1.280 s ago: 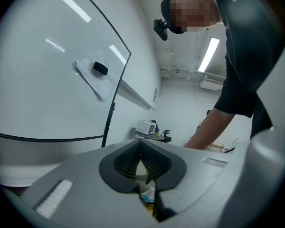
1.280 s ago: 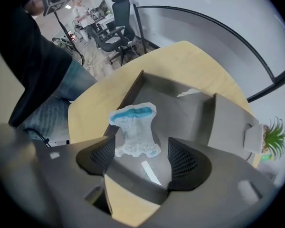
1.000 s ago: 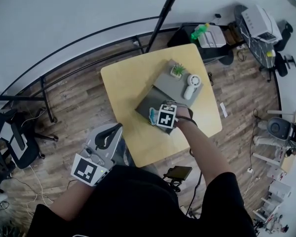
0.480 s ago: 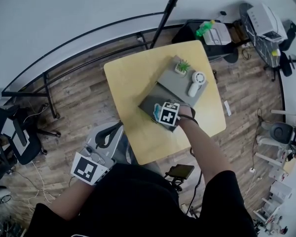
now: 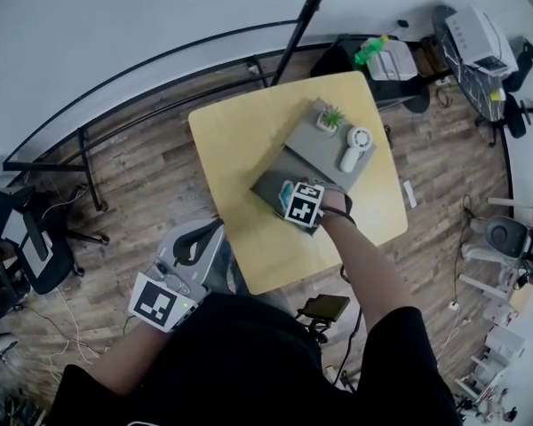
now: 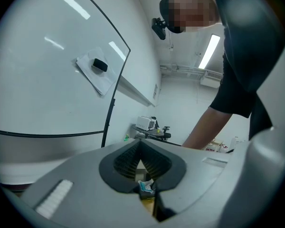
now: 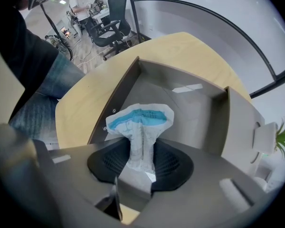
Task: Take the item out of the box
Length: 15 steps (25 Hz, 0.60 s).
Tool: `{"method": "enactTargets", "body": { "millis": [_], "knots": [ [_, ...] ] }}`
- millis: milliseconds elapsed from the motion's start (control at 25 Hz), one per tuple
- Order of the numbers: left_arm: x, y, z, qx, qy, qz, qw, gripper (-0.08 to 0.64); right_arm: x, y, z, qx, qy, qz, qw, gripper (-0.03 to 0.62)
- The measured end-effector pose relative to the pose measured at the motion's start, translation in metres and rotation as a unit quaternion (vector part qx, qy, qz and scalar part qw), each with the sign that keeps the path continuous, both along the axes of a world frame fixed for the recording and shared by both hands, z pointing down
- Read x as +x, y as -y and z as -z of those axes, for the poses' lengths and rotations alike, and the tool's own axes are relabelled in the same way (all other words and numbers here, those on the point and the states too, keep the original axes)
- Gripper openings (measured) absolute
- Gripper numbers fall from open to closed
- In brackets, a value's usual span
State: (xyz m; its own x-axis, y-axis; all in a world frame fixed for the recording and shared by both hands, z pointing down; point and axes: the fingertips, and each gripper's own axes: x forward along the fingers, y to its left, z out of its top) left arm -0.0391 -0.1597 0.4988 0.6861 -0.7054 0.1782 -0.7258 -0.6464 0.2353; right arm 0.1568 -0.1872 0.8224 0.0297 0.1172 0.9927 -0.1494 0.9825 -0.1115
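Observation:
On the yellow table [image 5: 235, 140] stands an open grey box [image 5: 268, 183] with its lid [image 5: 313, 147] folded back. My right gripper [image 5: 295, 201] reaches into the box at its near end. Its jaws are closing, and a white and blue packet [image 7: 140, 120] stands between them, pinched narrow by the pads [image 7: 166, 163]. The packet's top fans out above the right gripper [image 7: 141, 158], over the box floor [image 7: 180, 106]. My left gripper [image 5: 164, 298] hangs off the table by the person's body, and its jaws [image 6: 141, 167] meet with nothing in them.
A small potted plant [image 5: 329, 118] and a white hand fan [image 5: 353, 147] rest on the box lid. Round the table are a black stand pole [image 5: 293, 43], office chairs [image 5: 31, 256], a curved floor rail and desks with equipment at the far right.
The right gripper has stayed at the box's near end over the packet. The head view has shifted slightly. The left gripper has not moved.

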Motion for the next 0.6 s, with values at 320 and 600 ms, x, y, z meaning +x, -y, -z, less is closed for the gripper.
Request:
{"method": "enactTargets", "body": {
  "millis": [320,600],
  "knots": [
    [-0.005,-0.003,0.000,-0.009,0.002,0.003,1.0000,0.000,-0.001,0.002,0.006,0.002,0.033,-0.077,0.996,0.121],
    [-0.006,-0.002,0.005,0.011,-0.003,0.001,0.9999,0.000,0.005,0.016,0.023,0.025,0.065,-0.133,0.989,0.115]
  ]
}}
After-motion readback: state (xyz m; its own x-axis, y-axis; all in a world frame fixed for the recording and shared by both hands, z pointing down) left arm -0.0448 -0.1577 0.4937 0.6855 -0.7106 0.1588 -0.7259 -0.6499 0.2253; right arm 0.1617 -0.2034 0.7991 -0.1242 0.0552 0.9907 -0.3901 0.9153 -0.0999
